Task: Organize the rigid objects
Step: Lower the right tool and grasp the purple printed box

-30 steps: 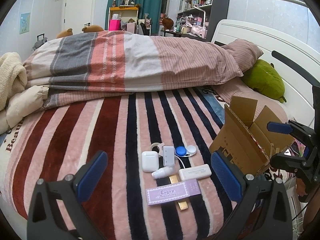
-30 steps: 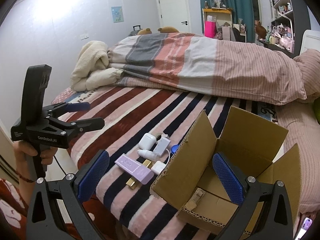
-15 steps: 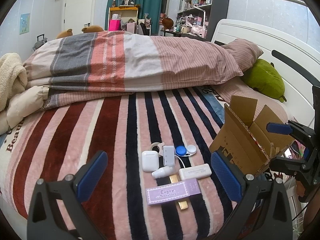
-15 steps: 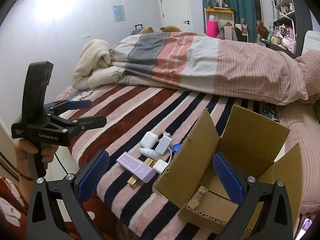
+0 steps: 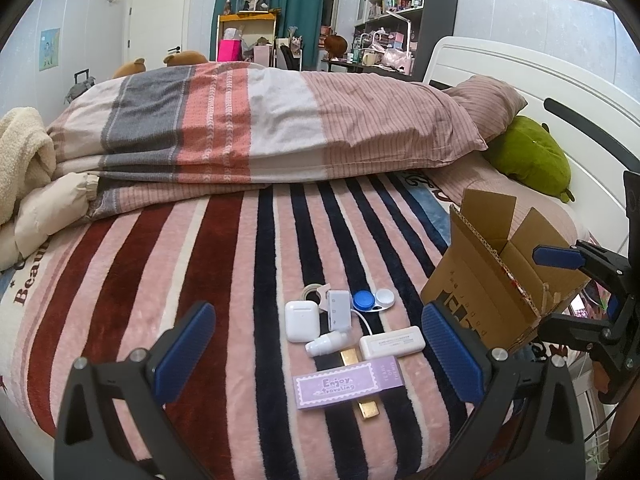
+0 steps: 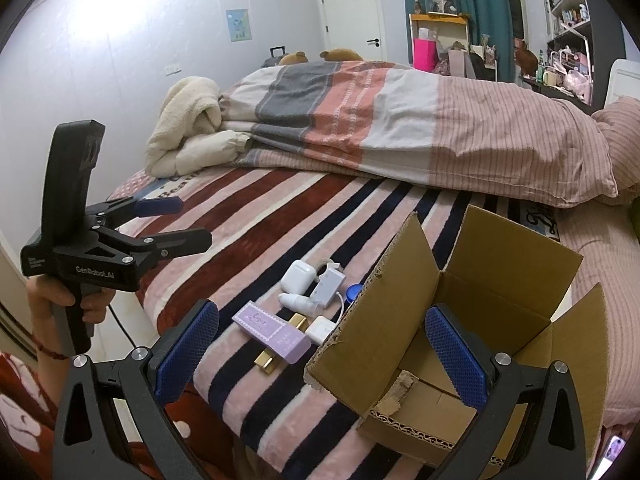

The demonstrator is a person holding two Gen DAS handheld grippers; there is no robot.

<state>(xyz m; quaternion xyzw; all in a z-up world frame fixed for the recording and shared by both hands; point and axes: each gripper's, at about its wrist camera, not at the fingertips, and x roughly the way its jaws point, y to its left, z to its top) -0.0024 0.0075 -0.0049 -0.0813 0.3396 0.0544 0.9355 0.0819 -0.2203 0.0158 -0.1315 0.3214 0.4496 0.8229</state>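
Both grippers [image 5: 320, 350] [image 6: 320, 350] gape beside cardboard box [image 6: 472, 304].

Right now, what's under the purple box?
A gold bar lies under the purple box, sticking out at both sides; its middle is covered. Below both is the striped blanket.

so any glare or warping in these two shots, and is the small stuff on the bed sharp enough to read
Left wrist view: strong fisheye bowing with black corners; the purple box is sharp, its "Enjoy" print readable, and the earbud case is crisp. Right wrist view: a bright washed-out patch on the wall at upper left; the same bowing; the cardboard box is sharp, but the purple box's print is too small to read.
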